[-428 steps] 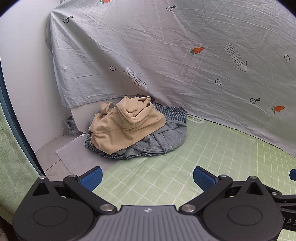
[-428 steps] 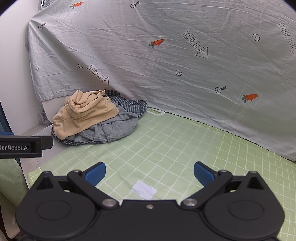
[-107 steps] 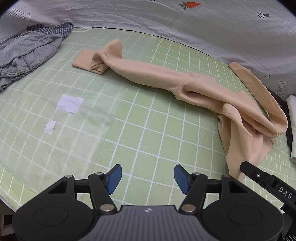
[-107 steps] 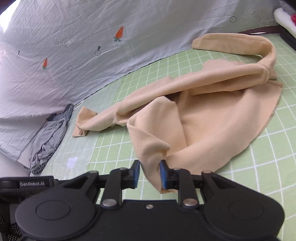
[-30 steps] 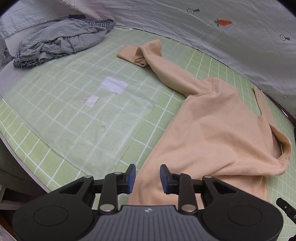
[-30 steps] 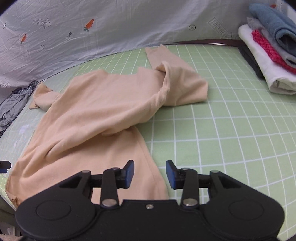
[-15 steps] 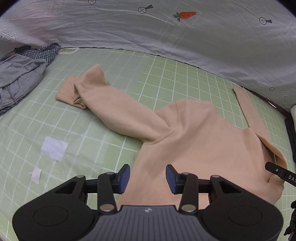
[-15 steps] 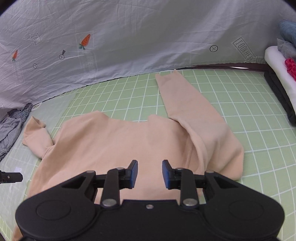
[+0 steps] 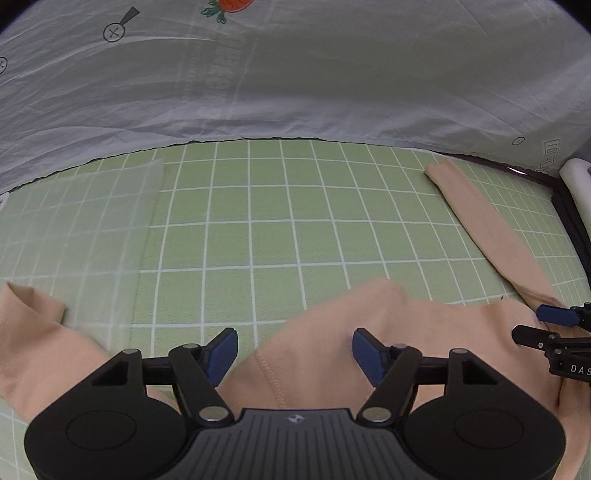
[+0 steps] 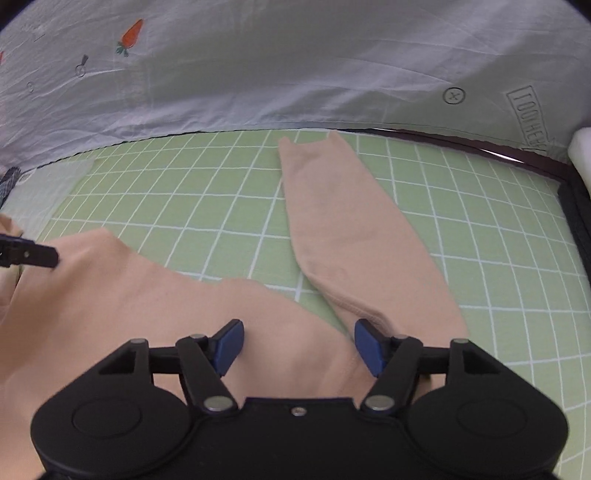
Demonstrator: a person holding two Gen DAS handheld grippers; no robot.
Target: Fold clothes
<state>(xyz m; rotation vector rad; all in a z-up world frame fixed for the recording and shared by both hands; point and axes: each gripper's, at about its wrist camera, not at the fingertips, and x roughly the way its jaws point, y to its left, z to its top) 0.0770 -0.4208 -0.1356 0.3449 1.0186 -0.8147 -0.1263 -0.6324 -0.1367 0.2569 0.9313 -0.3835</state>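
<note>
Gridded green mat point(image 9: 258, 240), soft beige top point(image 10: 129, 295)

- Green grid mat point(image 9: 295, 206) under my work, white lines.
- Pale translucent sheet point(image 9: 74, 229) lying on the mat's left part.
- Grey backdrop cloth point(image 10: 295, 74) hangs behind, printed with carrots point(image 10: 130, 35), crossed circles, an arrow label.
- White folded item point(image 9: 576, 184) at right edge, partly cut off.

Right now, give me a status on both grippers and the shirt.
Left gripper and right gripper opening, nothing clamped. Peach shirt spread on green mat. Nothing in the way.
</note>
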